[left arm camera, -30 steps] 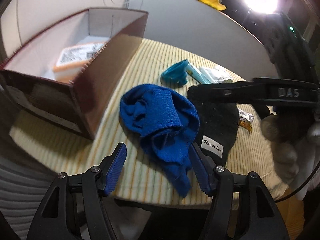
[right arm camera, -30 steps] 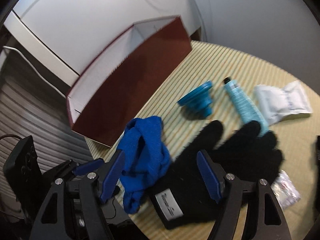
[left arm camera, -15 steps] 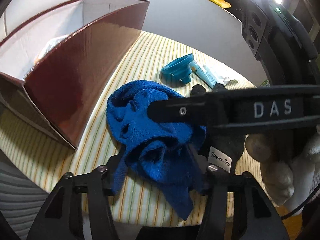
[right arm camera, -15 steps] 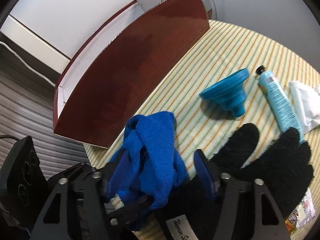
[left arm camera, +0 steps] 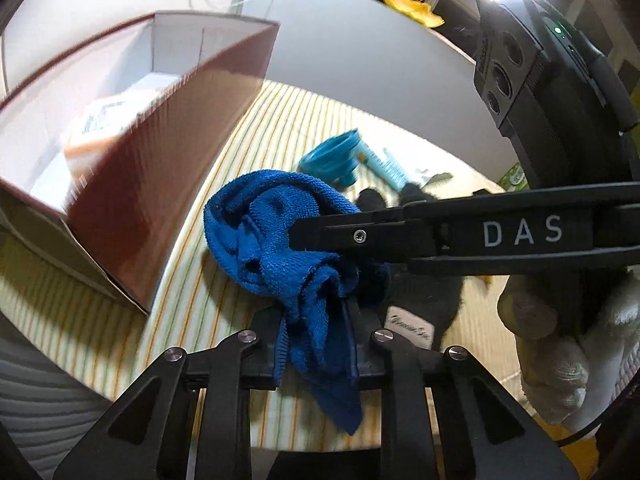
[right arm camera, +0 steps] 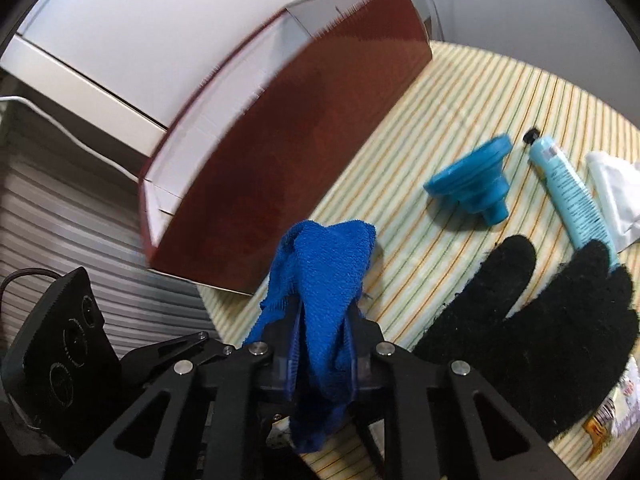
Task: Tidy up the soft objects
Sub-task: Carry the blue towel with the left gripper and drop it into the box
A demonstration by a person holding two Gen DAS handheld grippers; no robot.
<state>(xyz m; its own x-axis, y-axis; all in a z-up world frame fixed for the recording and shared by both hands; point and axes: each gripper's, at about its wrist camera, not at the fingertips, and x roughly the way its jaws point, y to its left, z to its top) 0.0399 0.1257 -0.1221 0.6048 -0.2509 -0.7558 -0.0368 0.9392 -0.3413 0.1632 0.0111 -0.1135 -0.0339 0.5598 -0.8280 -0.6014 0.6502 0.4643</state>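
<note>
Blue knitted cloth (left arm camera: 280, 240) lies bunched on the striped tablecloth (left arm camera: 248, 148), and both grippers have just been closing their jaws onto it. Left gripper (left arm camera: 316, 336) is clenched on the cloth's near tail, which hangs past its pads toward 6 o'clock. Right gripper (right arm camera: 320, 344) pinches another fold of the same cloth, fabric bulging up between its jaws; in the left wrist view its black bar crosses from 3 o'clock, held by a gloved hand (left arm camera: 560, 344). At 3 o'clock of the cloth, touching it, lies a black glove (right arm camera: 540, 328). A dark red open box (right arm camera: 288, 140) stands near at 10 o'clock. Farther, toward 1 o'clock, sit a teal funnel (right arm camera: 472, 184), a pale blue tube (right arm camera: 568, 196) and a white packet (right arm camera: 616, 192).
</note>
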